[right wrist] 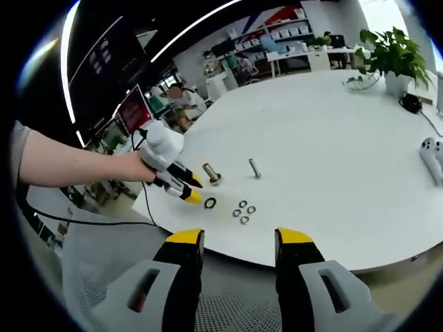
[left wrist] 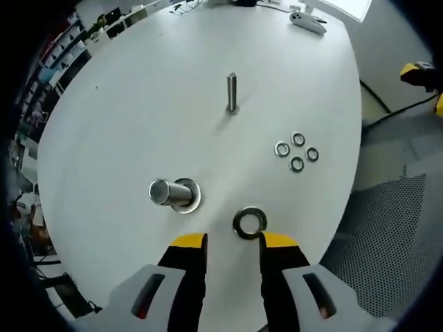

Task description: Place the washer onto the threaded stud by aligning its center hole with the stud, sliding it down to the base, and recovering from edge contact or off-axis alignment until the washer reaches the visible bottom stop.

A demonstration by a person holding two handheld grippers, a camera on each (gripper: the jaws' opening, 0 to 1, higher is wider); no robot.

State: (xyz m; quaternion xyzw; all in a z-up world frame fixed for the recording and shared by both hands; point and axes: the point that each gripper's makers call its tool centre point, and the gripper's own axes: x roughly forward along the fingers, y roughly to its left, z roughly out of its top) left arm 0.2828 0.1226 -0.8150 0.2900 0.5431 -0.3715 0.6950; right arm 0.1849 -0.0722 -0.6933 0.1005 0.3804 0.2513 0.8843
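Note:
A large steel washer (left wrist: 250,222) lies flat on the white table, just ahead of my left gripper (left wrist: 233,240), which is open with its yellow tips either side of it, apart from it. To its left stands a thick stud (left wrist: 168,192) on a round base. A thinner stud (left wrist: 231,91) stands upright farther off. Several small washers (left wrist: 297,152) lie in a cluster to the right. In the right gripper view my right gripper (right wrist: 235,237) is open, off the table's edge. There the left gripper (right wrist: 185,191) hovers by the large washer (right wrist: 210,203), with the thick stud (right wrist: 211,173) beyond.
The round white table (left wrist: 138,104) drops off at its right edge onto a grey mesh chair seat (left wrist: 387,235). A white controller (left wrist: 307,21) lies at the far side. A potted plant (right wrist: 391,55) and another controller (right wrist: 432,155) sit on the table's right part. A person's arm (right wrist: 76,166) holds the left gripper.

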